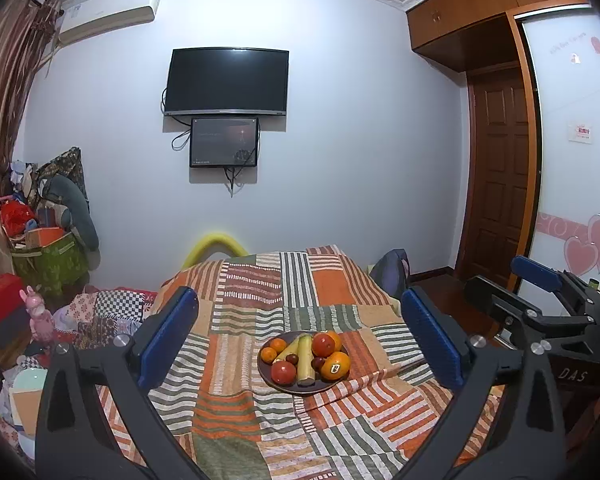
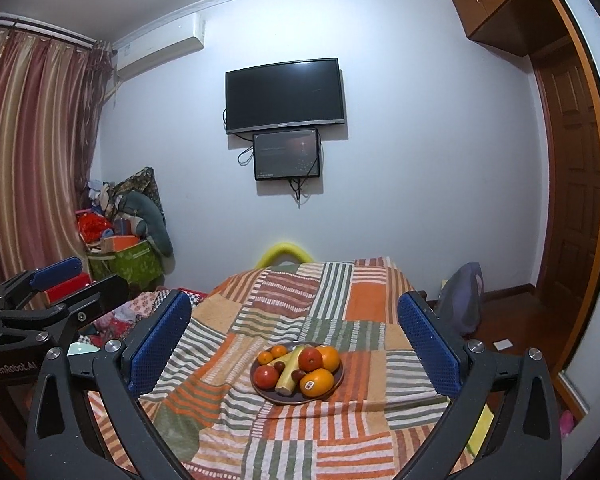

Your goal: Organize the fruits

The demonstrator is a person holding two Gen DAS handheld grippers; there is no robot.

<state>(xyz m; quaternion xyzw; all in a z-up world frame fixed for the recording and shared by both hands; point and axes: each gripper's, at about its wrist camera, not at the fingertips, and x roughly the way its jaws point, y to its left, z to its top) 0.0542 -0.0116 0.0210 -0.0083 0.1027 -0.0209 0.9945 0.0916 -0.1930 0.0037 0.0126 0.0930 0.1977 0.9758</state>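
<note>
Nearest the lens, at the bottom of each wrist view, our two grippers stand spread wide with nothing between their blue textured pads: the left gripper (image 1: 300, 336) frames the plate from lower left to lower right of its picture, and the right gripper (image 2: 294, 338) does the same in its own. Neither one touches any fruit.

Just beyond, at lower centre of both views, the round dark plate (image 1: 278, 387) rests on the striped patchwork blanket in orange, green and white (image 1: 236, 412). We see the fruit heaped on it: a large orange with a white sticker (image 1: 335, 366) at the near right, a red tomato-like fruit (image 1: 283, 372) at the near left, a long pale green stalk (image 1: 306, 360) lying across the middle, two small tangerines (image 1: 273, 350) at the far left, and small dark plums (image 1: 292, 358) tucked between.

We judge the risks as follows. The blanket is soft and wrinkled, so pressing down on one side could tip the plate. The round fruits lean on one another; pulling one out may send its neighbours rolling off. A hard squeeze could bruise the red fruit.

Farther back, the blanket drops away at its far edge, so a runaway fruit would fall out of reach. Beyond, in the upper centre, a black wall-mounted television (image 1: 227, 81) hangs on the pale wall.
</note>
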